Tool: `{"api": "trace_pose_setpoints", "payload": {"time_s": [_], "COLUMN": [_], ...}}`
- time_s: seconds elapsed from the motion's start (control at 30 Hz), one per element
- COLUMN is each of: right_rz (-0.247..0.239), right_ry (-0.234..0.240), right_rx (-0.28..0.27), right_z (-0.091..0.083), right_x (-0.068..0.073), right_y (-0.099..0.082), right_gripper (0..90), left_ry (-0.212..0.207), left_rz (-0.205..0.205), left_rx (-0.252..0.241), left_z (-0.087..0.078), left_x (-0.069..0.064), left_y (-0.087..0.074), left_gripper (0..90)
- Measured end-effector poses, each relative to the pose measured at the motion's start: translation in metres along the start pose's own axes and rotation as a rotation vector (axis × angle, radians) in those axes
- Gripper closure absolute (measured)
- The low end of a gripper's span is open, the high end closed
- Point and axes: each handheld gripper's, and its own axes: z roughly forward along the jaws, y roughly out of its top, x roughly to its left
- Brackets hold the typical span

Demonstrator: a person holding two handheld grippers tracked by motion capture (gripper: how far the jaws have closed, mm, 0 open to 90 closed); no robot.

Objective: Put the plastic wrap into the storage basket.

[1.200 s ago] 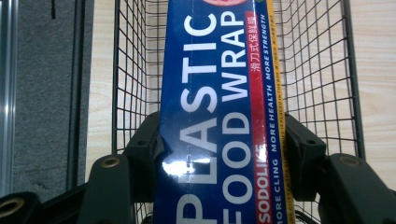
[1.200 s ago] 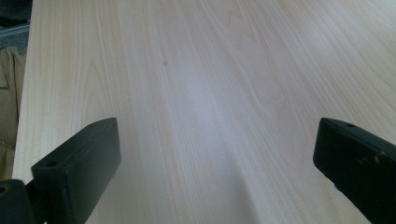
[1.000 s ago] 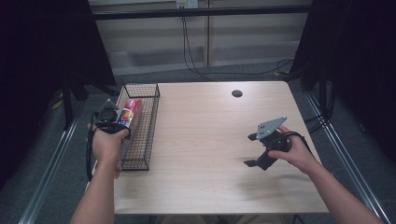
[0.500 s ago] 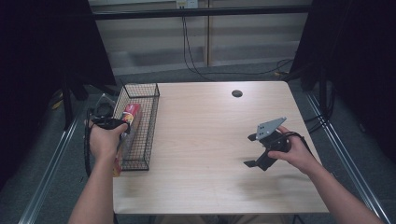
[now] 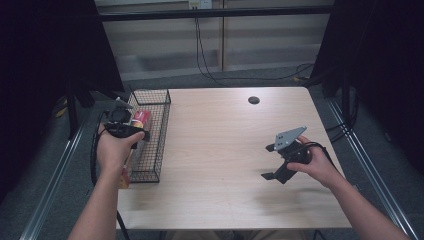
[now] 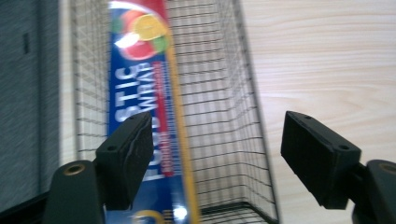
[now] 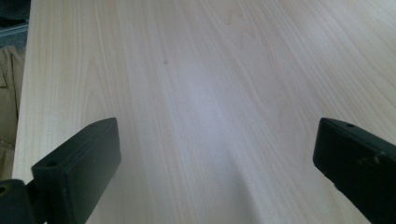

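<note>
Okay, far left: left hand (image 5: 114,147) raised at the table's left edge, forearm coming up from the bottom, holding the left gripper (image 6: 212,154) over the black wire mesh basket (image 5: 159,134). Jaws wide apart, nothing between them. Long blue cardboard box of plastic food wrap (image 6: 142,88) lies in the basket along its left wall, long axis running with the basket's length, away from the person; fruit picture at the far end. Its near end pokes out by the wrist in the high view. Right side: right hand (image 5: 315,165) low over bare tabletop, right gripper (image 7: 212,158) pointing left toward table centre, grey three-cornered plate on top, jaws spread, holding nothing. Pale wood-grain table (image 5: 220,150), small dark round hole (image 5: 253,100) near far edge. Black curtains either side, cables on grey floor behind.
</note>
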Motion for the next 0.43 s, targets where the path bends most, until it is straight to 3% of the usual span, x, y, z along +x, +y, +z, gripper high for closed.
{"api": "trace_pose_setpoints", "payload": {"time_s": [0.43], "right_rz": [0.036], "right_ry": [-0.018], "right_rx": [-0.001], "right_z": [0.001], "right_x": [0.000], "right_y": [-0.006], "right_gripper": [0.5], "left_ry": [-0.099], "left_rz": [0.180], "left_rx": [-0.061], "left_z": [0.000], "left_x": [-0.038], "left_y": [-0.007], "left_gripper": [15.3]}}
